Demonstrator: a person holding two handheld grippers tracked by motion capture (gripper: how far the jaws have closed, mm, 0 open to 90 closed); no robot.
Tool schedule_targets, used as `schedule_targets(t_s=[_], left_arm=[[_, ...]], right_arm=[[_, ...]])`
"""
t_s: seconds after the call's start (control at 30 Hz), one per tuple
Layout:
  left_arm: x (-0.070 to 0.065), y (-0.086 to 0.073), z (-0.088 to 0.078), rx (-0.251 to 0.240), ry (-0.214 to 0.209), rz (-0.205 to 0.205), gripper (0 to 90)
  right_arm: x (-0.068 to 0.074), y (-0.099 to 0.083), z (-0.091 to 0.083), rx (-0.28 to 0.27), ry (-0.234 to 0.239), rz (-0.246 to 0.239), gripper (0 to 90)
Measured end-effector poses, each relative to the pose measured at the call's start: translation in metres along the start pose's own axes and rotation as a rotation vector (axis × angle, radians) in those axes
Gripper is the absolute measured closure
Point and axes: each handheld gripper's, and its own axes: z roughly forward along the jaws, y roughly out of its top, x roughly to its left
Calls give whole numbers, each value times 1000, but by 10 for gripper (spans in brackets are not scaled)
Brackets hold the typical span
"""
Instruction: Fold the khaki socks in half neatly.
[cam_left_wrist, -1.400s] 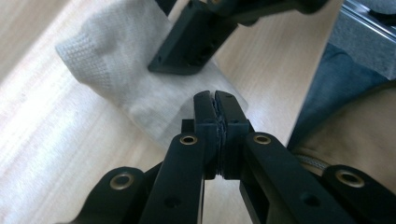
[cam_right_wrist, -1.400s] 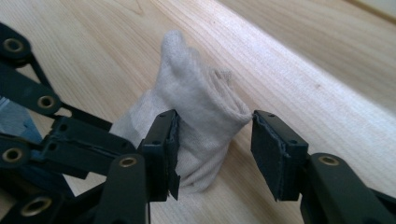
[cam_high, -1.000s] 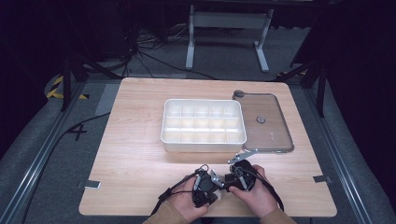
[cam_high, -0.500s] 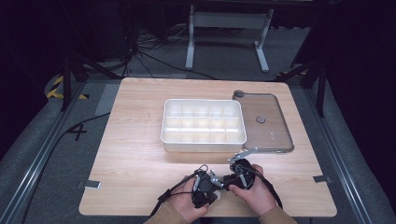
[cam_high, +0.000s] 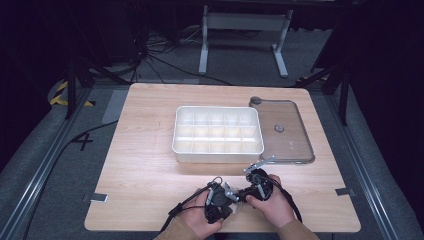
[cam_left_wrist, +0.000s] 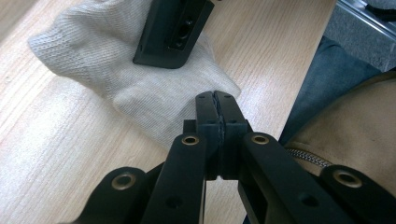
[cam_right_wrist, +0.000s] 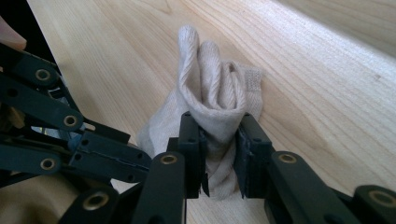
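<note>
Bunched sock (cam_right_wrist: 215, 121) squeezed between right gripper's (cam_right_wrist: 219, 161) fingers (cam_right_wrist: 192, 154)

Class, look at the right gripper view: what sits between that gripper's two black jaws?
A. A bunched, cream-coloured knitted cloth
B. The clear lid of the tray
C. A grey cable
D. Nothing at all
A: in the right gripper view the jaws of the right gripper, which have just been closing, press on both sides of a bunched cream knitted cloth lying on the wooden table.
</note>
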Motion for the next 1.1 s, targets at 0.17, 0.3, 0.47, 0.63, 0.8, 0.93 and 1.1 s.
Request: schedule_targets(t_s=[0.17, 0.3, 0.47, 0.63, 0.8, 0.93, 1.1], left_arm=[[2, -1, -9, -23, 1, -9, 896], [8, -2, -21, -52, 4, -22, 893], [18, -5, -38, -85, 14, -54, 886], [26, -8, -51, -102, 26, -79, 882], [36, -13, -63, -111, 49, -107, 877], [41, -17, -72, -106, 60, -125, 873], [45, -20, -79, -121, 66, -144, 870]], right_arm=[[6, 1, -2, 6, -30, -25, 769], [9, 2, -7, 3, -43, -34, 772], [13, 3, -19, -26, -38, -46, 773], [16, 2, -27, -47, -33, -46, 773], [19, 3, -34, -71, -33, -62, 773], [20, 3, -38, -87, -42, -68, 772], [20, 3, -46, -112, -42, -71, 772]])
